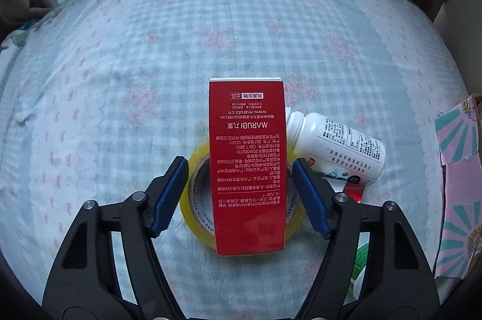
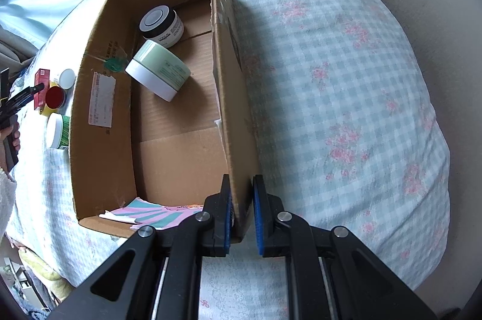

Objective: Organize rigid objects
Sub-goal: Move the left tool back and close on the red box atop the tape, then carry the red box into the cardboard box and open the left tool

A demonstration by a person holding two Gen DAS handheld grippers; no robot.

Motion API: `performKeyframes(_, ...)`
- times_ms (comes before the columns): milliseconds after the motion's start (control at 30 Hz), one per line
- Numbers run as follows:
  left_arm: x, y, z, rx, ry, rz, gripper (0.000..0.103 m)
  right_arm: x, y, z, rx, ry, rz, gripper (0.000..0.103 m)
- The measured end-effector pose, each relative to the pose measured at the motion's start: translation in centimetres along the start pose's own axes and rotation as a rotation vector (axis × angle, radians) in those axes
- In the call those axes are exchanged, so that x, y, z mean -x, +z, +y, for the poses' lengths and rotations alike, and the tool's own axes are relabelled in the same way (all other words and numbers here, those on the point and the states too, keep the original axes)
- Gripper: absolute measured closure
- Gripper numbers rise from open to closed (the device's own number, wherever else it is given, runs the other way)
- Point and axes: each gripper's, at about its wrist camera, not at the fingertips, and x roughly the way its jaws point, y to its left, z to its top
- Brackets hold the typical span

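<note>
1. Red carton [image 1: 247, 166] lies flat across a roll of yellow tape [image 1: 197, 169], on the checked, flower-printed bedspread [image 1: 120, 79]. Its white print reads upside down from my left wrist view.
2. My left gripper [image 1: 239, 196] straddles the carton's near half. Its jaws are released: blue pads stand clear of both long edges, with gaps on each side.
3. White bottle [image 1: 340, 142] lies on its side just right of the carton, cap end touching or nearly touching the carton's edge; I cannot tell which.
4. Cardboard box [image 2: 235, 109] sits open on the bed, right of that cluster. Inside: a pale green jar [image 2: 158, 70] tipped on its side, and a black-and-white jar [image 2: 161, 22] beyond it.
5. My right gripper [image 2: 242, 217] is clenched on the box's right wall, one pad inside, one outside.
6. Outside the box's left wall: a green jar with a white lid [image 2: 57, 130] and a red lid [image 2: 55, 97].
7. A person's hand [image 2: 12, 139] at the far left edge grips the left tool's handle.
</note>
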Motion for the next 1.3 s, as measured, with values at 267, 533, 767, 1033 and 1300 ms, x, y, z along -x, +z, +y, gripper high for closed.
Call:
performKeyframes(267, -0.1, -0.1, -0.9, -0.054, 0.023, -0.031, 0.063, -0.1, -0.1, -0.3, -0.016, -0.004, -0.007, 0.092)
performKeyframes(533, 0.4, -0.3, -0.8, -0.03, 0.019, -0.046, 0.064, 0.0, -0.2, -0.5, -0.023, -0.005, -0.013, 0.092)
performKeyframes(767, 2.6, -0.3, -0.9, -0.007, 0.018, -0.075, 0.064, 0.0, -0.2, -0.4, -0.025, -0.006, -0.014, 0.092)
performKeyframes(1033, 9.2, 0.3, -1.9, 0.032, 0.02, -0.119, 0.064, 0.1, -0.1, -0.5, -0.03, 0.004, -0.007, 0.092)
performKeyframes(1300, 17.2, 1.2, -6.8, 0.038, 0.005, -0.171, 0.065, 0.0, 0.0, -0.7, -0.03, 0.029, 0.011, 0.091)
